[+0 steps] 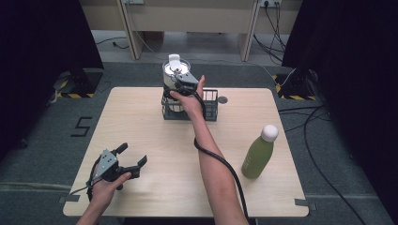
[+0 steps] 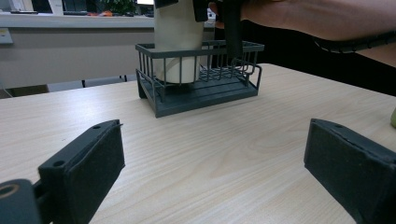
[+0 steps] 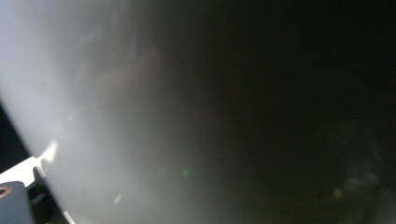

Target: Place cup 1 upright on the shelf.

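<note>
A pale metal cup (image 1: 173,70) with a white lid stands in the left part of a dark wire basket (image 1: 212,111) at the table's far middle. My right gripper (image 1: 182,80) is up against the cup's side near its top, and its jaws are hidden by the hand and the cup. The right gripper view is blurred by the cup's pale wall (image 3: 93,116) close up. My left gripper (image 1: 133,153) rests open near the front left of the table, nothing between its pads (image 2: 88,163). From there the cup (image 2: 177,42) and the basket (image 2: 201,93) stand ahead.
A green bottle (image 1: 258,154) with a white cap stands upright at the right side of the wooden table (image 1: 141,122). The right gripper's black cable (image 1: 225,166) trails along the forearm to the front edge.
</note>
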`<state>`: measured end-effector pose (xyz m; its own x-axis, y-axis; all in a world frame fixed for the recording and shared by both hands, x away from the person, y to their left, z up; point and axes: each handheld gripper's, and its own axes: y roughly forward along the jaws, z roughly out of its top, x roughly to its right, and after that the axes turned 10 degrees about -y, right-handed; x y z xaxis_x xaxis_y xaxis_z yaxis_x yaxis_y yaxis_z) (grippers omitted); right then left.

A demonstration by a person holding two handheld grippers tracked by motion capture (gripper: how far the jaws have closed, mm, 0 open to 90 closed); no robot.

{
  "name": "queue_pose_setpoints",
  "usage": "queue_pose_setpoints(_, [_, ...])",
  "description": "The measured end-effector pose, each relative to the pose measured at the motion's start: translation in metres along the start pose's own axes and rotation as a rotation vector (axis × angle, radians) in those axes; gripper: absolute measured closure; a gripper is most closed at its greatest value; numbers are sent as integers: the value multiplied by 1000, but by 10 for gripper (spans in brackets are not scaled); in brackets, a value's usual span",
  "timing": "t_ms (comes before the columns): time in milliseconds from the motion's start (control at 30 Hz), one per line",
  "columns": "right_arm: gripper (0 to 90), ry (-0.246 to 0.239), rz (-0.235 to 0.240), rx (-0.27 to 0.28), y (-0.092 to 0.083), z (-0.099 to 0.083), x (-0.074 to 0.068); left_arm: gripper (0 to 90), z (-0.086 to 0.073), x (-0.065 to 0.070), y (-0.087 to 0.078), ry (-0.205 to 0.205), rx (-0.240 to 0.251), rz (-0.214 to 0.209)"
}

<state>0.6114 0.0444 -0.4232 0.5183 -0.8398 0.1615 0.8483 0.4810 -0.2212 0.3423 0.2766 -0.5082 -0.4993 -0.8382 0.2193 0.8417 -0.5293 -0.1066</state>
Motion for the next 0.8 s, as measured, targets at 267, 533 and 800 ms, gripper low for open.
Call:
queue_pose_setpoints(267, [17,-10,14,12,-7,-1,-2,42,0,0,0,2,0,3])
queue_pose_setpoints(533, [11,-25,11,15,-20,-3,-2,42,0,1,1,2,0,1])
queue_pose_setpoints(800, [7,-29,7,22,-34,-4,-4,42,0,1,1,-1,0,2])
